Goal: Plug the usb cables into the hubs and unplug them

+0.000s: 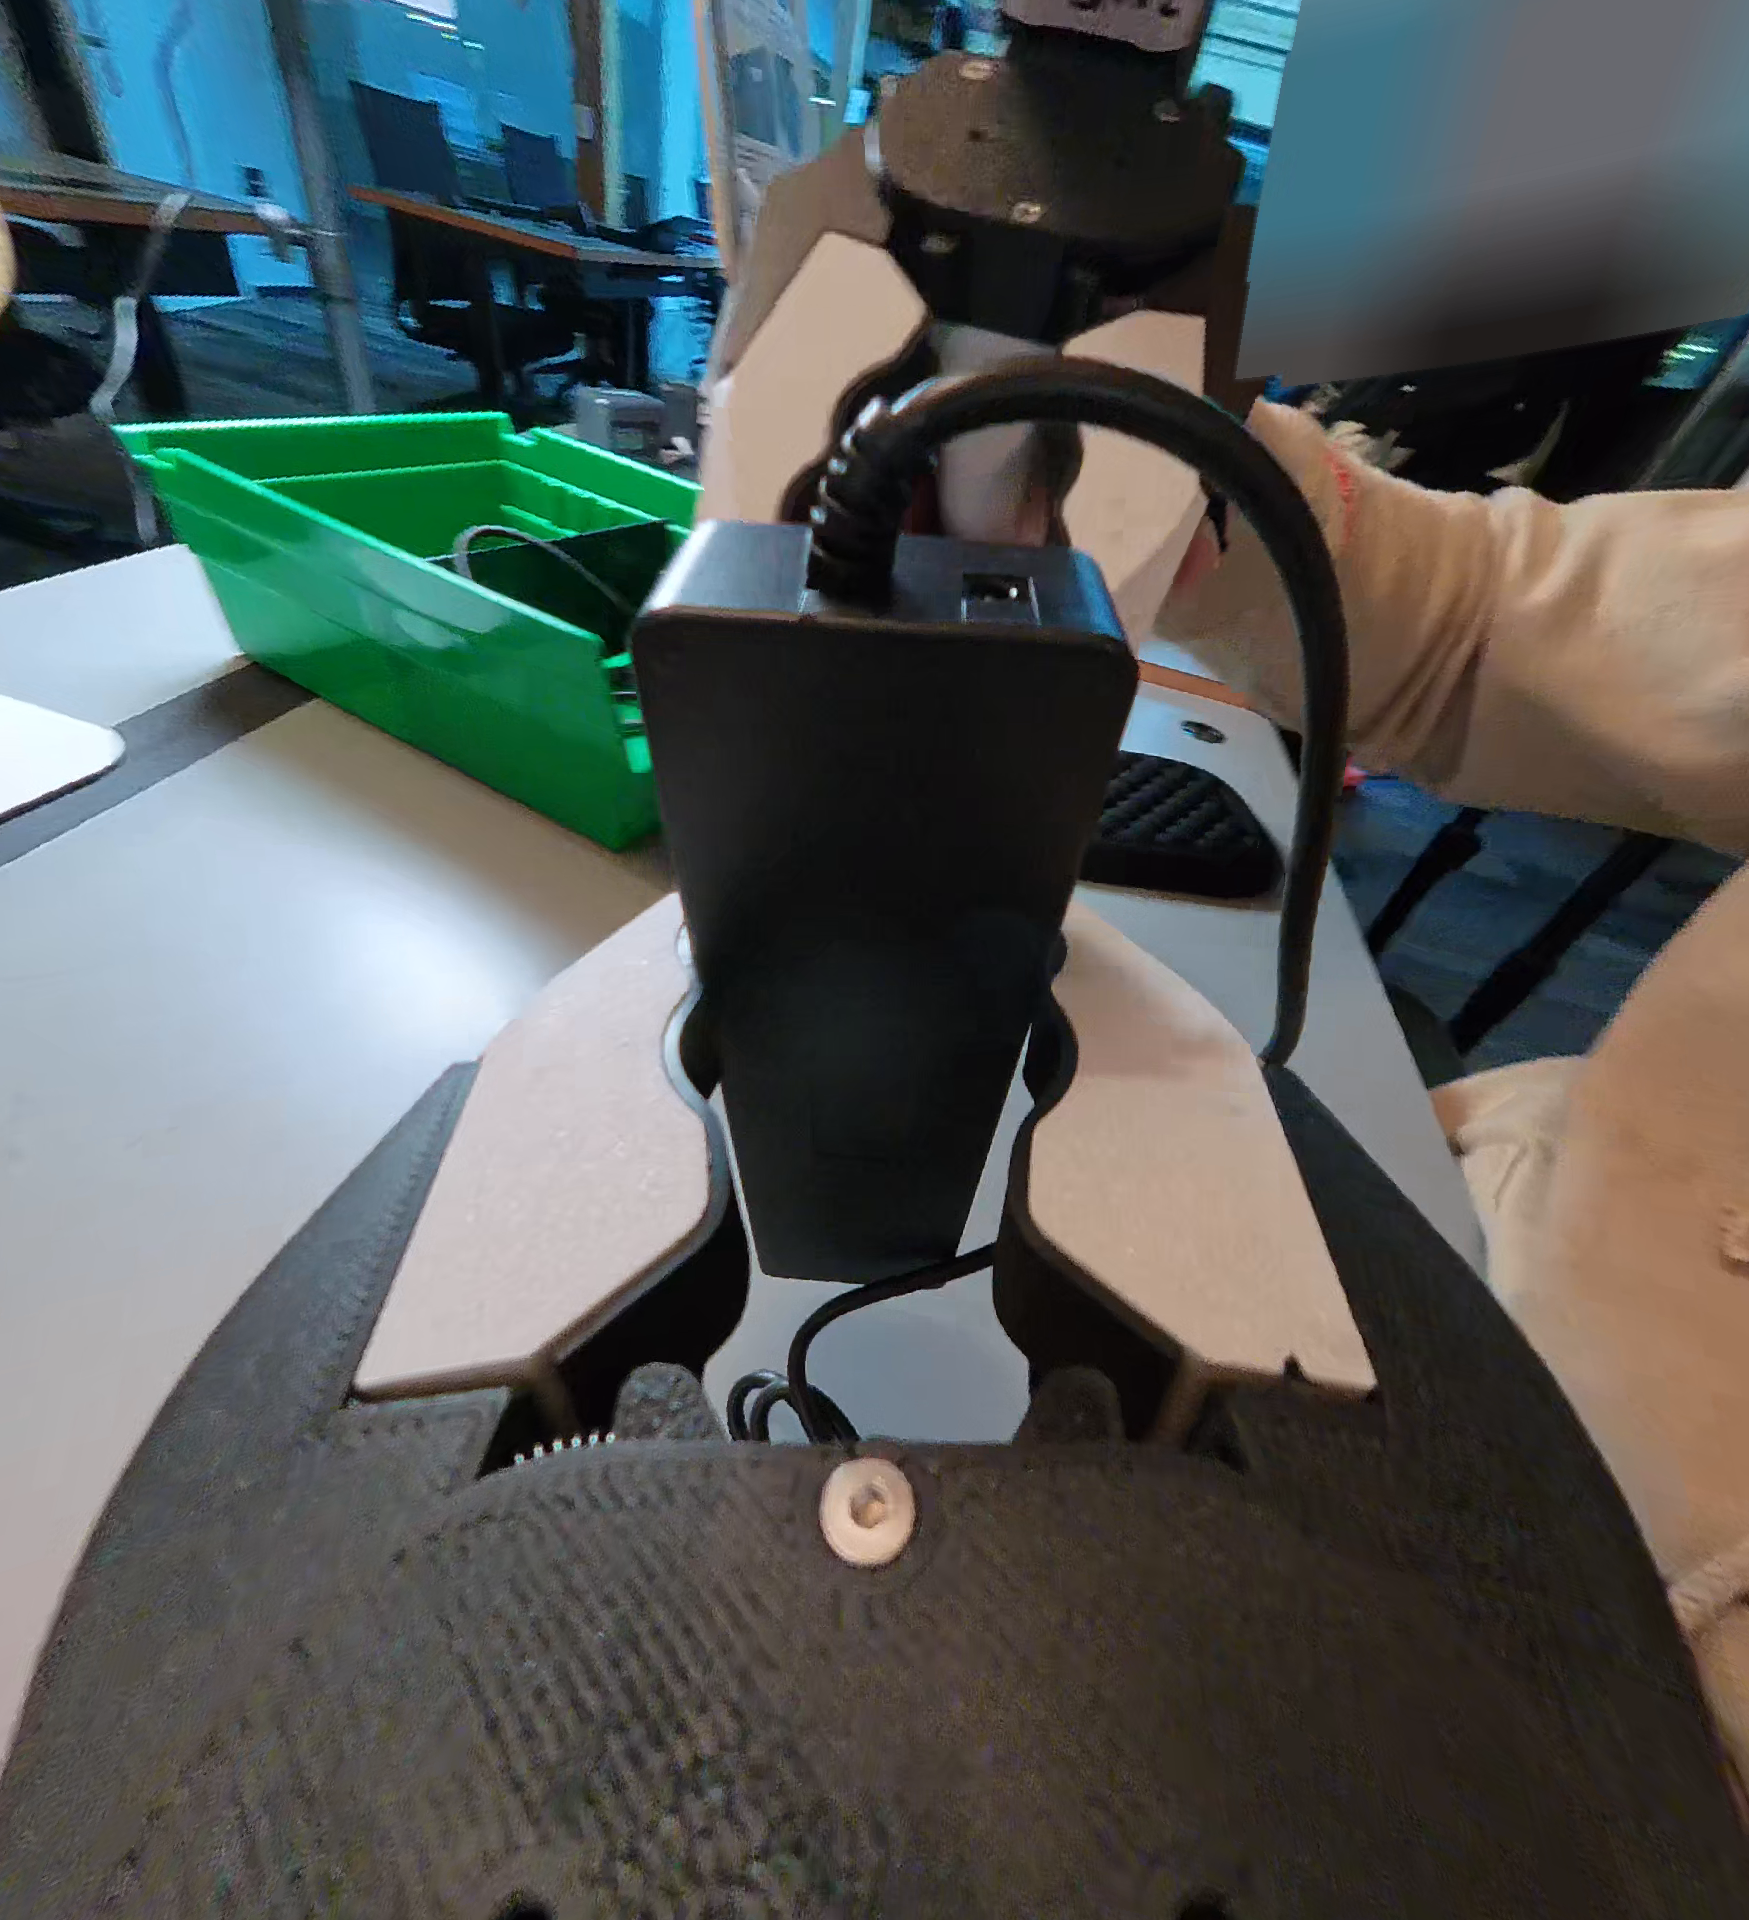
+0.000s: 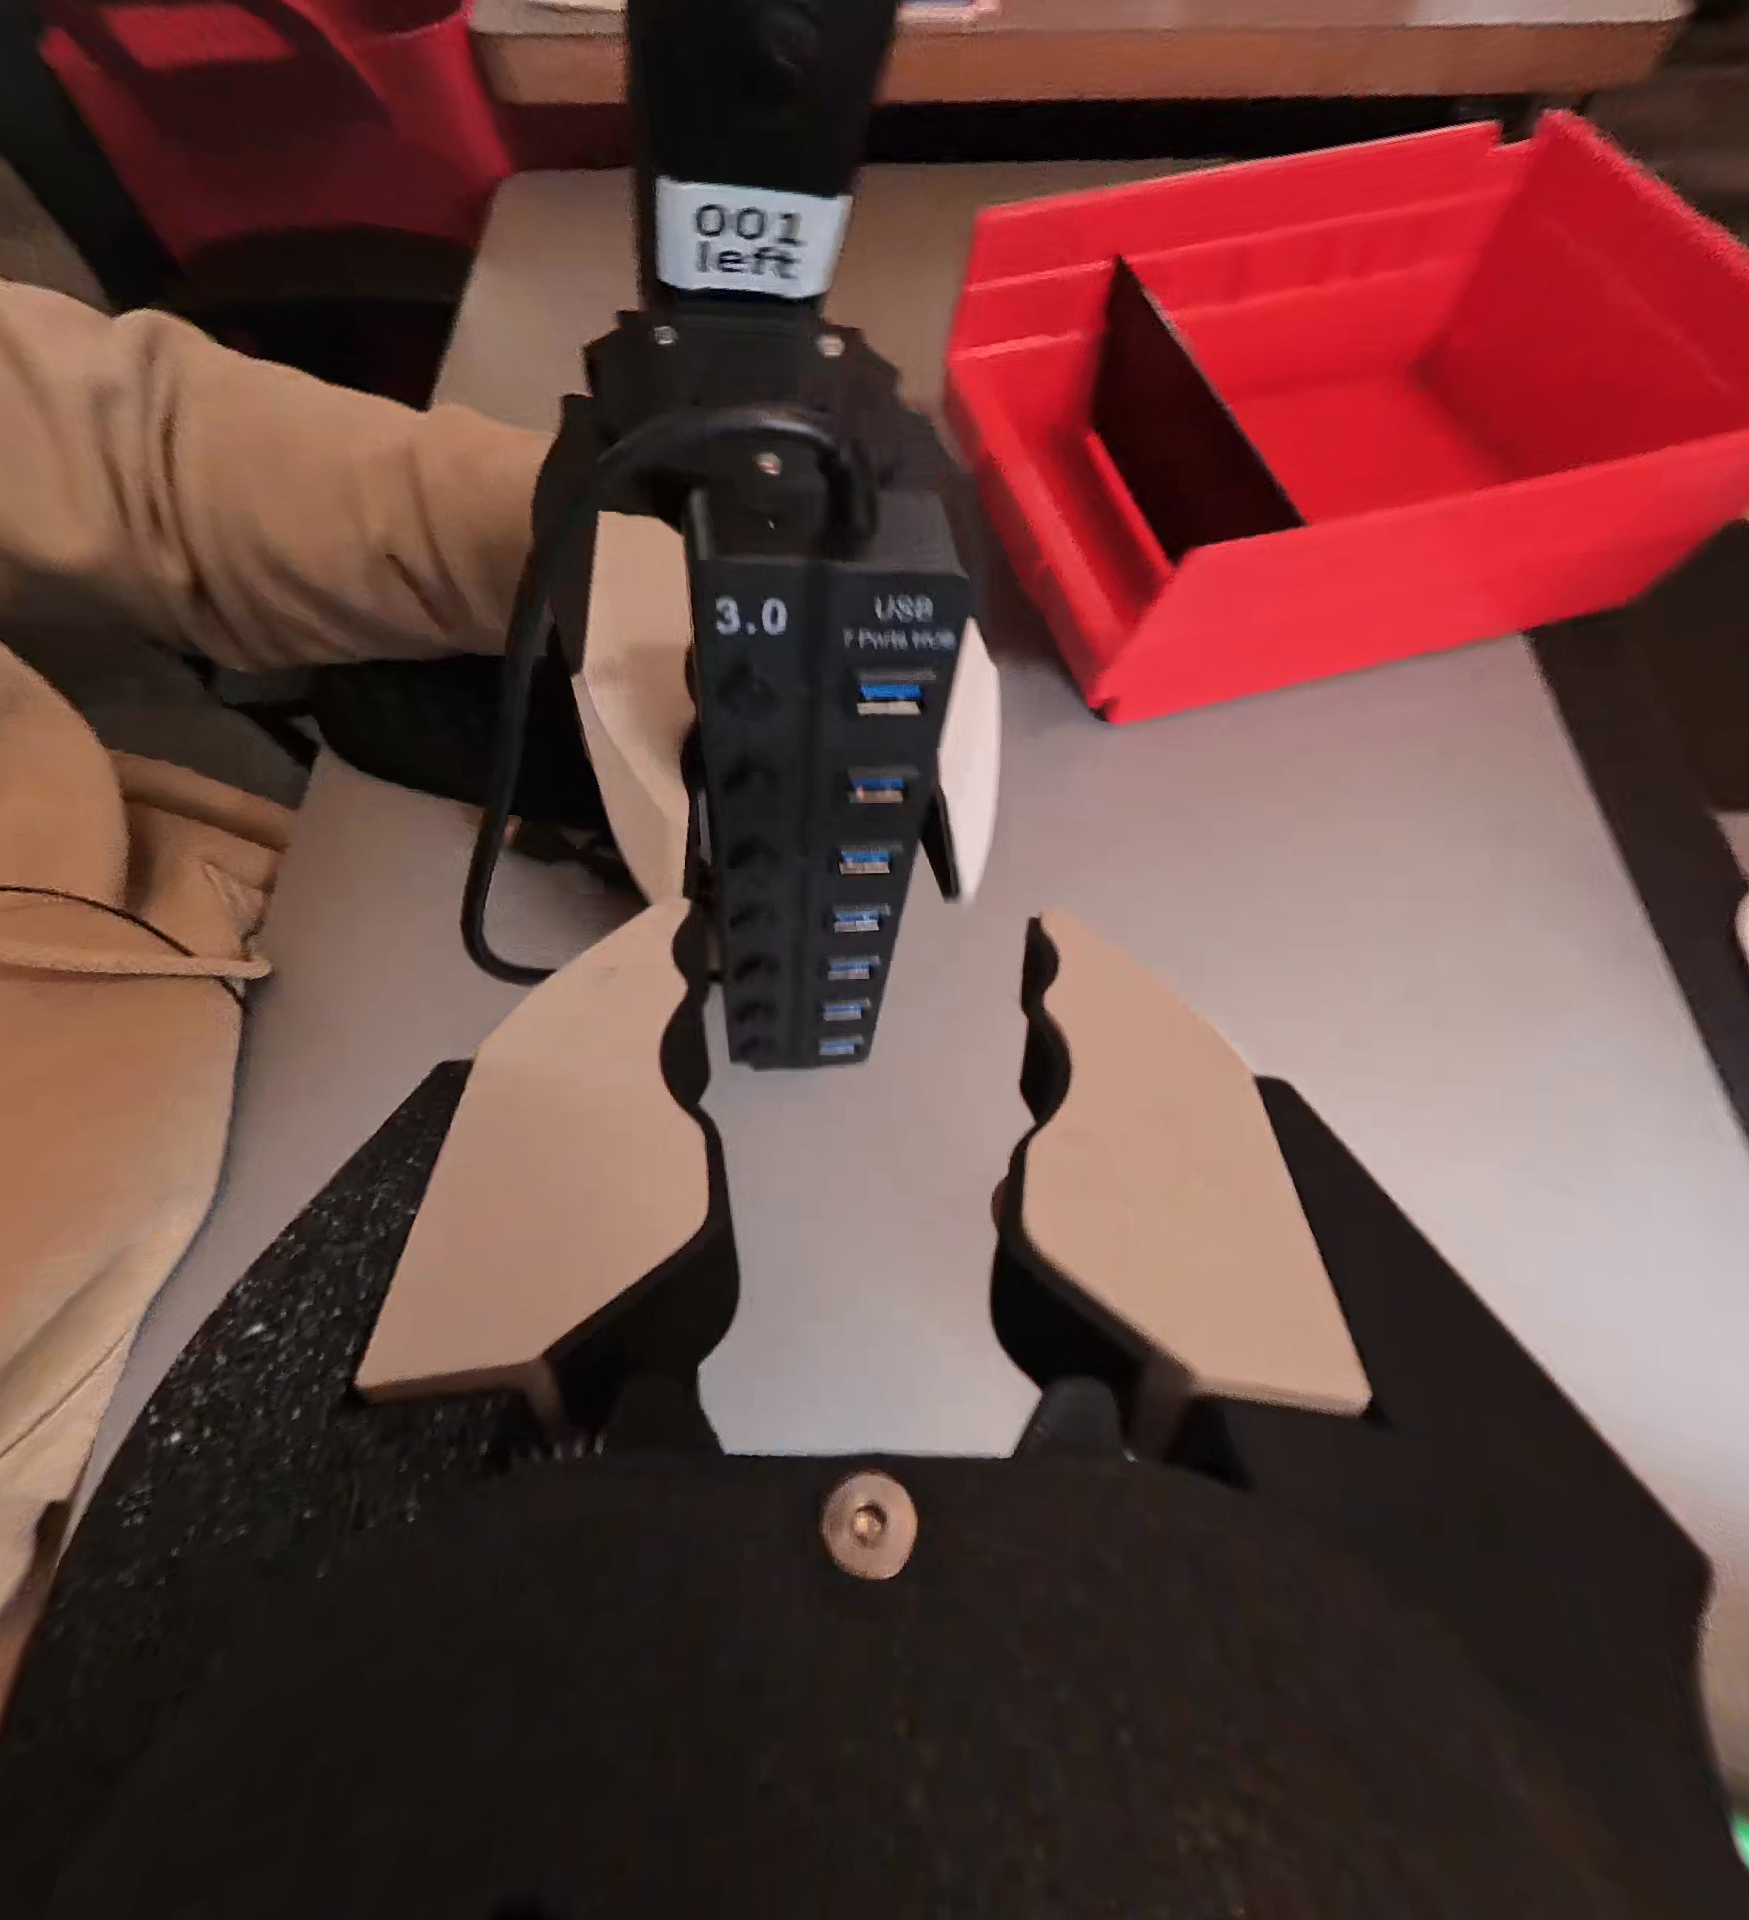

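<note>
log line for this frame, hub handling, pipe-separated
left gripper: shut on USB hub | right gripper: open, empty, facing hub ports | hub cable: loops free | no plug inserted

A: Work surface was a pale grey table (image 1: 174, 935) with a dark seam (image 1: 70, 821) running at 9 o'clock.

B: Beyond it, at 11 o'clock, stood wood-topped desks (image 1: 537, 234) on dark legs and a metal post (image 1: 324, 208). Light was bluish.
</note>
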